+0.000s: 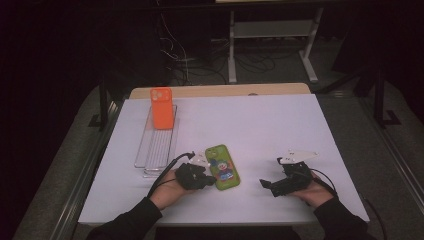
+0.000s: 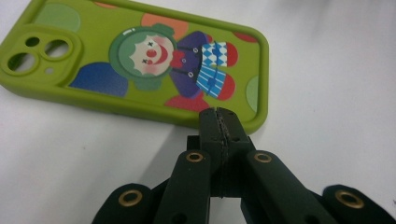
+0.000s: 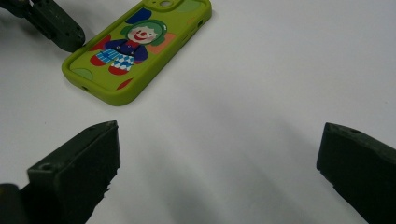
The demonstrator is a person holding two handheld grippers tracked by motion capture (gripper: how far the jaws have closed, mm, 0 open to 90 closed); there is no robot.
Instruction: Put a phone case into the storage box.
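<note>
While my left gripper (image 2: 219, 112), clenched, meets its long edge, the green case (image 1: 223, 166) lies flat on the tabletop (image 1: 280, 125): light, flexible, best pinched by its rim.

green case (image 2: 140, 60): matt rubbery plastic (printed) | table (image 2: 327, 70): smooth white

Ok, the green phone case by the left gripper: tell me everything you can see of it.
The green phone case is lime green, matte and rubbery-looking, with rounded corners and a raised camera surround with cut-out holes. Its back, facing up, carries a printed clown with green hair, a red nose and a blue checked outfit, among coloured spots. It lies flat on the white table, camera end away from the person. The left gripper, jaws shut, has its tips at the case's long edge near the bottom corner.
</note>
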